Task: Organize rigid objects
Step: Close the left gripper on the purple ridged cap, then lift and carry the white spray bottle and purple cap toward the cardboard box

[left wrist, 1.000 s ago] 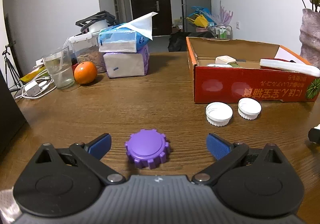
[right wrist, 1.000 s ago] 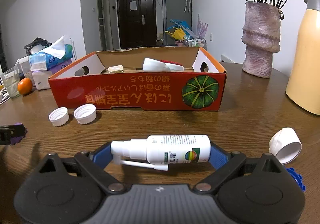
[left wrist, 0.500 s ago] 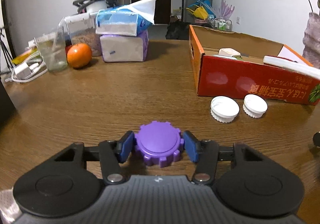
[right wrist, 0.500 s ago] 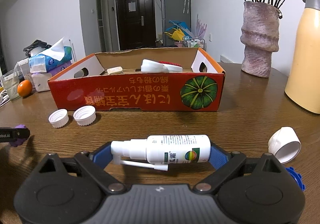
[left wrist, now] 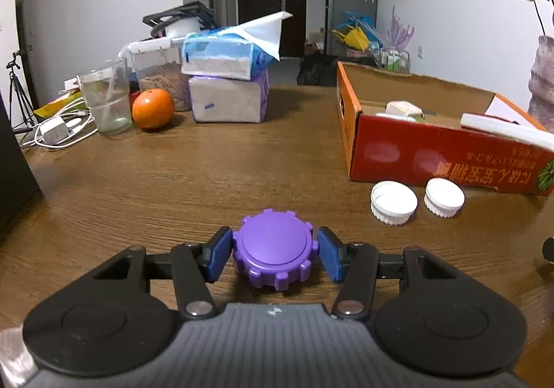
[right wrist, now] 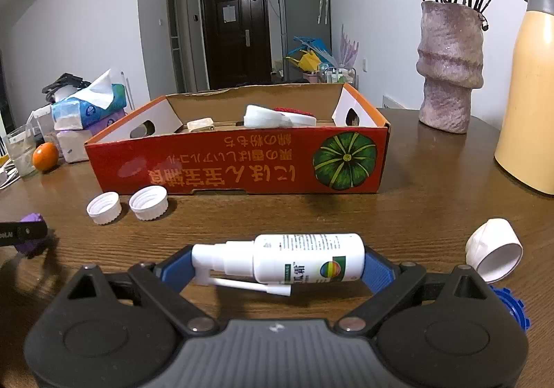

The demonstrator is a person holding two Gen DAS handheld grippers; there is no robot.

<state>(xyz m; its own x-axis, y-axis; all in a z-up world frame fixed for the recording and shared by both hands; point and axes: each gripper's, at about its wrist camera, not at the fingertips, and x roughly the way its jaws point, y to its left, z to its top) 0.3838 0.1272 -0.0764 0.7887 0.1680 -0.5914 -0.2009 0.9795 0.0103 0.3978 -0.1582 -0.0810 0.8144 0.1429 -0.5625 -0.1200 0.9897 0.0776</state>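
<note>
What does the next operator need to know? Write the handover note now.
Left gripper: jaws just closed around the purple cap, pads at its sides; the cap looks still on the table.
Right gripper: shut on the spray bottle, held crosswise, low over the table.
Done: several items lie in the red box.
Left: box the cap and the bottle, then two white caps and the white cup.

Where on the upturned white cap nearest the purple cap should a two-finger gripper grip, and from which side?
Grip the white cap across its ribbed side wall, coming from above. It sits open side up and low on the table; the second cap sits close, so keep the fingers clear of that gap.
</note>
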